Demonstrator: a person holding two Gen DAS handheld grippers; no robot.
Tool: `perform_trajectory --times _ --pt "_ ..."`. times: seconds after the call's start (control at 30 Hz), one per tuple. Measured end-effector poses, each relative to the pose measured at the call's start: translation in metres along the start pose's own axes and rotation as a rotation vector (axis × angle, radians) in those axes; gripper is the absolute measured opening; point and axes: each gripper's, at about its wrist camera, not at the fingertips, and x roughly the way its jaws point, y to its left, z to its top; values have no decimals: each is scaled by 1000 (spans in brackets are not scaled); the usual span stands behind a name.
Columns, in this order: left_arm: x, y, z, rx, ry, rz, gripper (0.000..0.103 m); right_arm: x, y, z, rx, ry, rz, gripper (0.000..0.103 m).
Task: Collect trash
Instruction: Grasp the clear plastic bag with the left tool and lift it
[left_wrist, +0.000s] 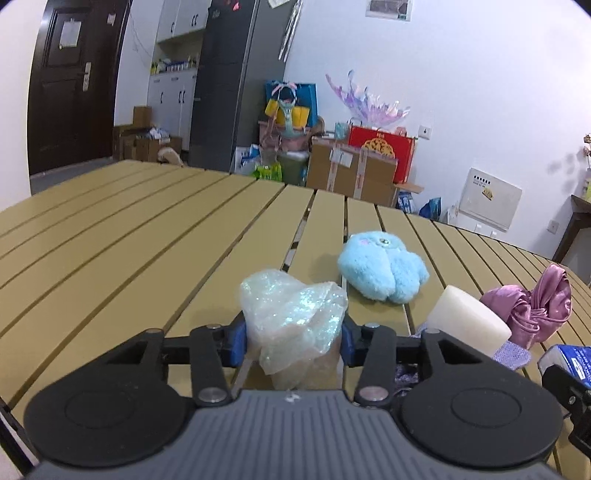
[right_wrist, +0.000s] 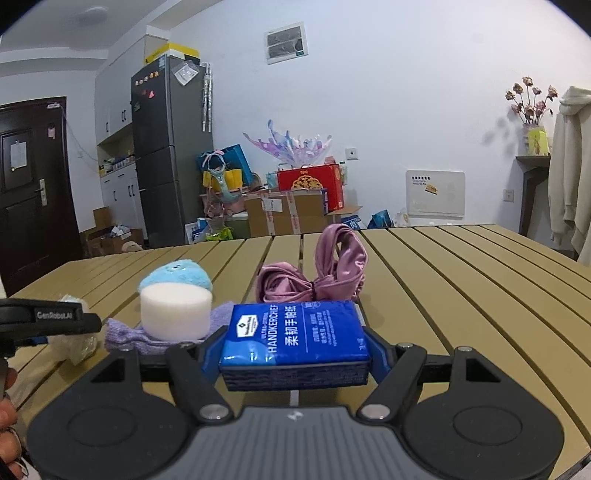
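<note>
**Both grippers holding something over the slatted table**

The left gripper (left_wrist: 293, 341) is squeezing a crumpled wad of clear plastic wrap (left_wrist: 295, 317), with the blue pads pressing in on both sides of it. The wad is bulging up above the jaws and sitting low over the tan slatted table (left_wrist: 147, 229).

The right gripper (right_wrist: 291, 354) is clamping a blue pack of tissues (right_wrist: 295, 334) between its pads, label side up (the word "HANDKERCHIEF" is readable on it). The pack is lying flat across the jaws.

Other stuff is sitting on the table. A white foam cylinder (right_wrist: 175, 312) is standing on a purple knit cloth (right_wrist: 122, 336), just left of the tissue pack in the right wrist view. A fluffy light-blue plush toy (left_wrist: 382, 267) is lying farther out, beyond the plastic wad. A bundle of shiny pink satin fabric (right_wrist: 314, 275) is resting right behind the tissue pack.

In the right wrist view the left gripper is poking in from the left edge, and part of the person's hand (right_wrist: 7, 417) is showing in the bottom corner. Cardboard boxes (left_wrist: 351, 170) and a dark fridge (right_wrist: 170, 147) are standing against the far wall.
</note>
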Motion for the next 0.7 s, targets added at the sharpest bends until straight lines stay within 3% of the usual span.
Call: perform_trajectory --times 0.37,0.7 --pt "-26 -4 -5 22 -58 35 46 -18 5 1 -29 -8 24 73" --pt "-80 7 -8 56 -97 -10 46 -64 8 9 -41 -37 44 73"
